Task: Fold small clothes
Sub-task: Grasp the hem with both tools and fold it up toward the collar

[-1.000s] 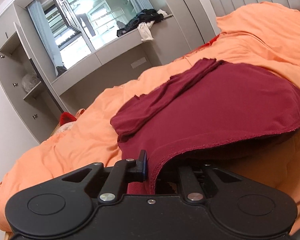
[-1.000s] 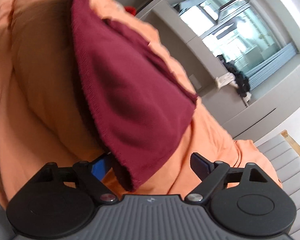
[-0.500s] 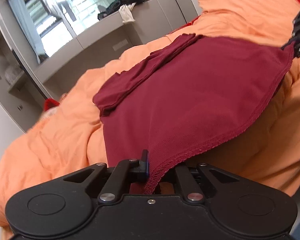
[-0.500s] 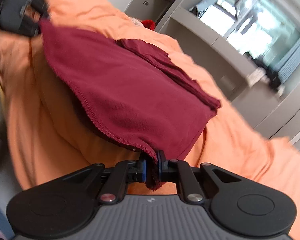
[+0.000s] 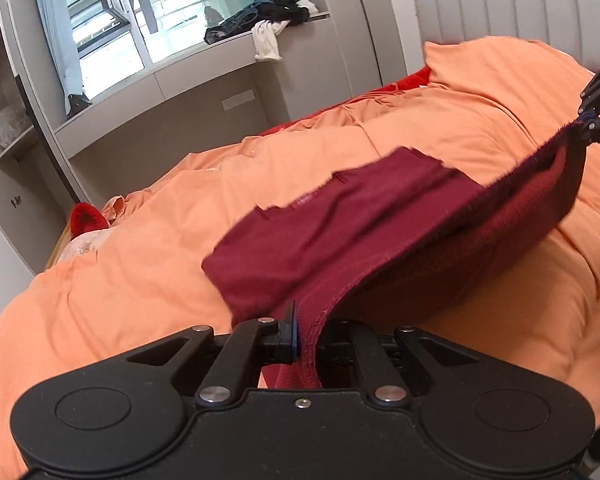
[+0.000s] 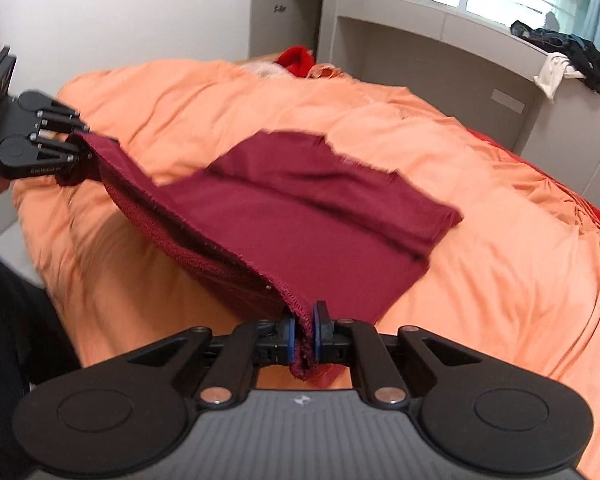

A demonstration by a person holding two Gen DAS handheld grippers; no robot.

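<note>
the maroon garment (image 6: 300, 216) hangs stretched between the right gripper (image 6: 304, 338) and the left gripper (image 6: 74, 148), its near hem lifted off the orange duvet (image 6: 500, 280), leaving an open gap beneath the raised edge. ahead of both claws the far half of the cloth lies flat on the bed, with bare duvet beyond and to either side. further ahead a grey window ledge (image 5: 236, 46) carrying a pile of clothes (image 5: 268, 12) closes the way; a padded headboard (image 5: 500, 8) walls off the right.
</note>
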